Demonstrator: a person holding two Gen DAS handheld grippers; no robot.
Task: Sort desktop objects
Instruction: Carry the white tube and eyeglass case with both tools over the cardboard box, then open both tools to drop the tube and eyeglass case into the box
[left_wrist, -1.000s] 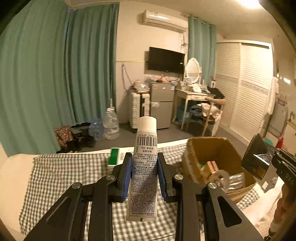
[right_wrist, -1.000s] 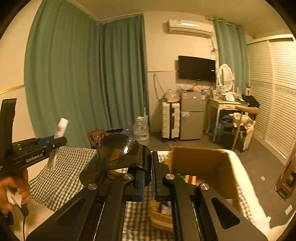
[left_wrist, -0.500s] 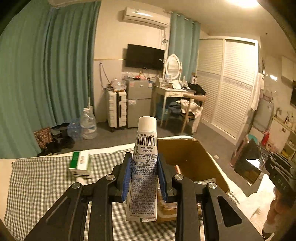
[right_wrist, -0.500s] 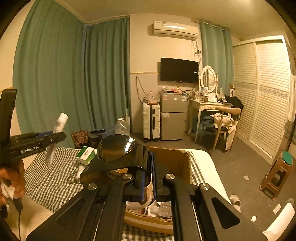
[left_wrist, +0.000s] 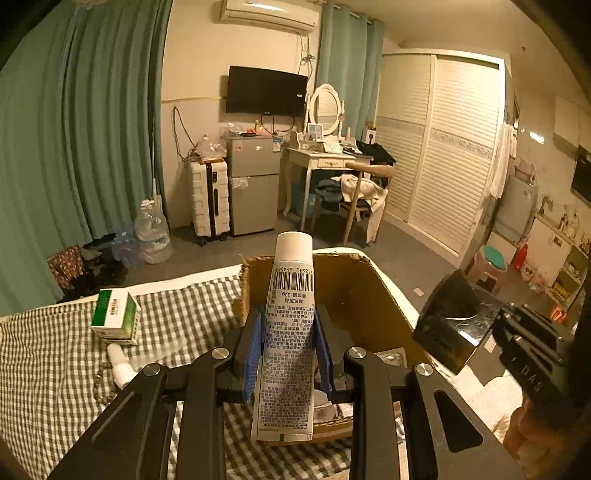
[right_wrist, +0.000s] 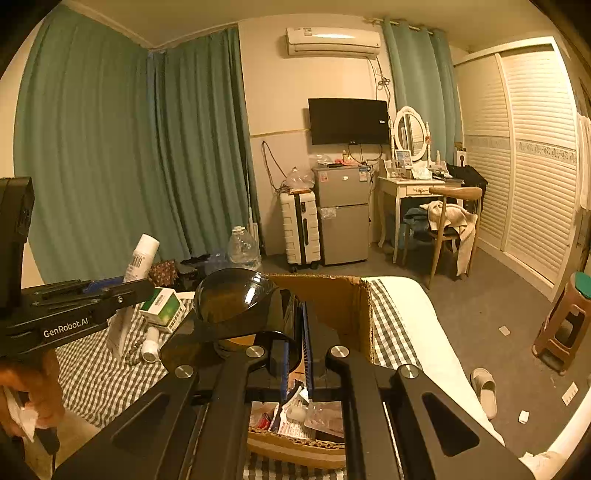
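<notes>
The left gripper (left_wrist: 287, 350) pinches an upright white tube (left_wrist: 289, 343) between its blue jaws, cap up, and only the left wrist view shows the barcode and print on it, with the cardboard box (left_wrist: 354, 291) just beyond the jaws. Only the right wrist view looks into that box beneath the right gripper (right_wrist: 297, 339), whose jaws are pressed onto a dark smoky plastic piece (right_wrist: 236, 306). A second ago the box lay right of the left jaws; the green-and-white carton (left_wrist: 115, 316) now sits further to their left.
</notes>
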